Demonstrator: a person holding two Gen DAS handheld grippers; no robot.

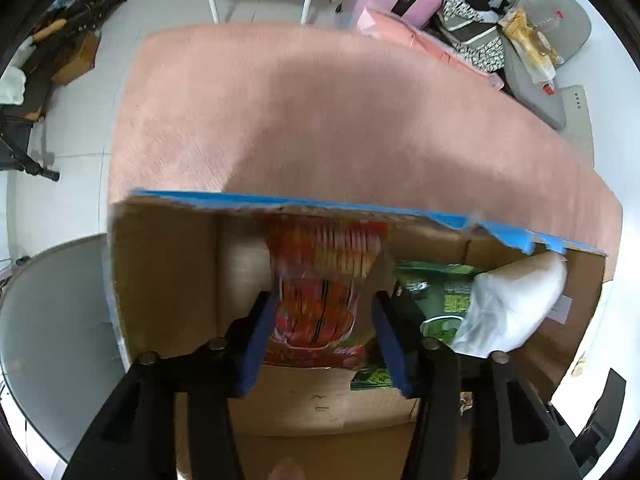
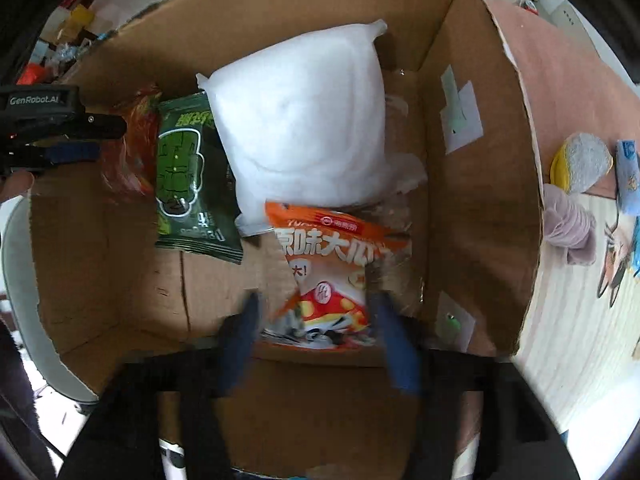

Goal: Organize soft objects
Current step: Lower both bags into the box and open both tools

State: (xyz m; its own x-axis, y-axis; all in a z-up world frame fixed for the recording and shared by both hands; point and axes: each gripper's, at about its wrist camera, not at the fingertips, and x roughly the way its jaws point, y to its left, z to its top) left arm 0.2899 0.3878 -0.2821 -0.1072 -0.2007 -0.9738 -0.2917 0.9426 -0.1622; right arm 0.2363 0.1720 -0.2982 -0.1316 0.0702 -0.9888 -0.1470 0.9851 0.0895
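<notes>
Left wrist view, pink rug (image 1: 340, 120), white tiled floor (image 1: 72, 128), cardboard box (image 1: 160, 272)

Both wrist views close, looking down into shared cardboard box (image 1: 160, 272).

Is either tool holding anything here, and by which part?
It cannot be told for sure. The red snack bag sits between the left tool's fingers; the orange snack bag sits between the right tool's. Contact is unclear.

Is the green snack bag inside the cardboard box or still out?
Inside. The green snack bag lies on the cardboard box floor, walls around it, beside the white padded pack.
</notes>
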